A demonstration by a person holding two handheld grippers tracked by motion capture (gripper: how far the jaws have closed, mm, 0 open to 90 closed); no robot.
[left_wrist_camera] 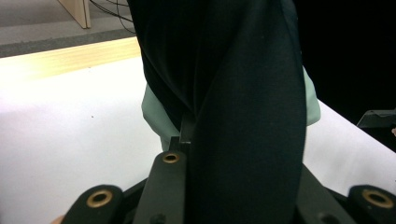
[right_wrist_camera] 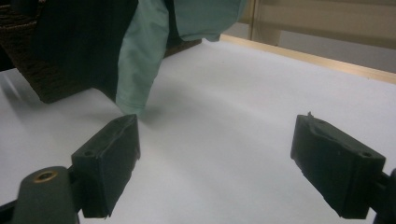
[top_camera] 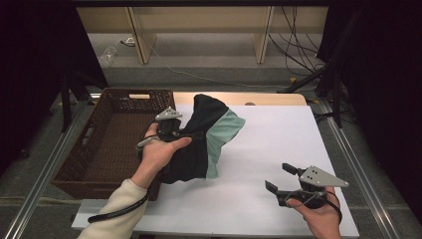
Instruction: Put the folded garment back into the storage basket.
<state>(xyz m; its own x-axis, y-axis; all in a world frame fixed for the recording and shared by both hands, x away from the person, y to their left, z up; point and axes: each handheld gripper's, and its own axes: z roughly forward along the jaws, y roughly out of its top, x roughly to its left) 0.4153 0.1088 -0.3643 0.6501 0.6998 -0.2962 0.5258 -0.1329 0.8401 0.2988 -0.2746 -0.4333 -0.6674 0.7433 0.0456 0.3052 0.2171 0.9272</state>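
Observation:
A black garment with a mint-green lining (top_camera: 211,134) hangs above the white table top (top_camera: 278,144), bunched and lifted near the left side. My left gripper (top_camera: 175,128) is shut on a fold of the garment's black cloth (left_wrist_camera: 243,116), which drapes over its jaws. In the right gripper view the mint-green edge of the garment (right_wrist_camera: 140,60) hangs to the table at the upper left. Near the front right of the table my right gripper (top_camera: 279,178) stands open with nothing between its jaws, well apart from the garment.
A dark brown wicker basket (top_camera: 107,144) stands at the table's left edge, right beside the left hand. A wooden strip (top_camera: 268,98) runs along the table's far edge. Cables and wooden shelf legs lie on the floor beyond.

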